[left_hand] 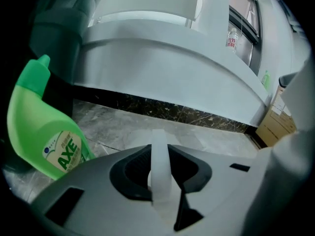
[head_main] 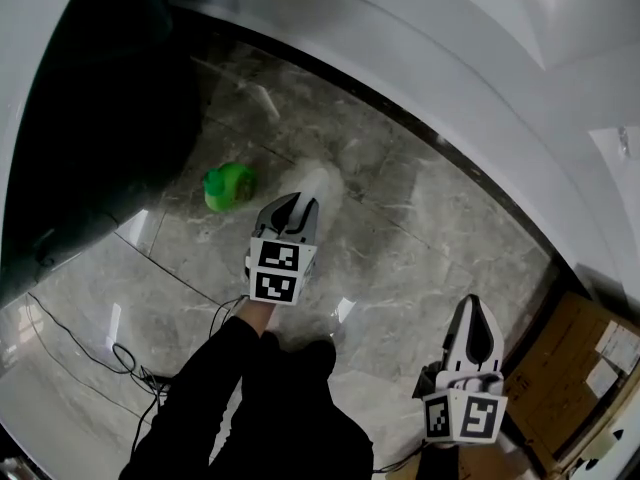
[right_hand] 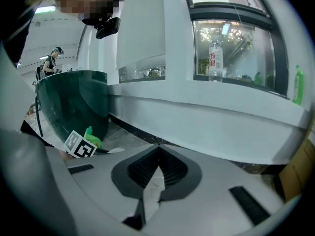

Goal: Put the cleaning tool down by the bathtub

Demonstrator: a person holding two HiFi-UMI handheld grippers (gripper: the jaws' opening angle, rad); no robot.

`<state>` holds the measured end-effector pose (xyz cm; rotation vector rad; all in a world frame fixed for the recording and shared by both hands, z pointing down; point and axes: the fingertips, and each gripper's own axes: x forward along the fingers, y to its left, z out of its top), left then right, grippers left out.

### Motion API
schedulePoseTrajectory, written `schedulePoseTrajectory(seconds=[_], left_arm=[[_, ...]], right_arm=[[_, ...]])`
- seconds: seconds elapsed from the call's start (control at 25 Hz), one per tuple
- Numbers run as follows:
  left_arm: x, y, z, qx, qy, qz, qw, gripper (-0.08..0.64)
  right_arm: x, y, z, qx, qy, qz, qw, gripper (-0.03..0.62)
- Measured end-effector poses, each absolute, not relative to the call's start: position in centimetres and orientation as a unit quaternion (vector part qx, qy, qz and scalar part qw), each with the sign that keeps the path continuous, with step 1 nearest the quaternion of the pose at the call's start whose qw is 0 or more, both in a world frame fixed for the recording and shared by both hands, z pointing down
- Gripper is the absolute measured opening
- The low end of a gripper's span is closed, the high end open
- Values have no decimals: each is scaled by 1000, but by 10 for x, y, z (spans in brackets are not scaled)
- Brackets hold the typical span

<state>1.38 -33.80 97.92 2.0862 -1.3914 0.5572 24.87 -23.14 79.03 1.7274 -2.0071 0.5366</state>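
Observation:
The cleaning tool (head_main: 322, 182) shows as a pale, see-through white strip (left_hand: 158, 161); what sort of tool it is I cannot make out. My left gripper (head_main: 300, 208) is shut on it, and in the left gripper view (left_hand: 158, 154) the strip stands upright between the jaws. It hangs above the grey marble floor (head_main: 420, 218), just in front of the white bathtub's curved wall (head_main: 470, 78) (left_hand: 162, 68). A green AXE cleaner bottle (head_main: 230, 186) (left_hand: 42, 127) stands on the floor left of it. My right gripper (head_main: 476, 320) (right_hand: 158, 150) hangs lower right, shut and empty.
A dark green tub (head_main: 90, 118) (right_hand: 74, 102) stands at the left. Cables (head_main: 100, 348) trail over the floor near the person's black sleeve (head_main: 250, 398). Cardboard boxes (head_main: 590, 358) sit at the right. A water bottle (right_hand: 215, 58) and a green bottle (right_hand: 297, 85) stand on the window ledge.

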Motion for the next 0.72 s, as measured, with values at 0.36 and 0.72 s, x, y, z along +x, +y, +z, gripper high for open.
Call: schedulePoseTrajectory(seconds=[0.36, 0.72], left_arm=[[20, -344, 1012, 780, -519, 210, 279, 100], [28, -346, 1021, 789, -515, 210, 261, 101]], right_arm=[[254, -235, 817, 627, -724, 187, 220, -2], [254, -240, 828, 626, -725, 180, 223, -2]])
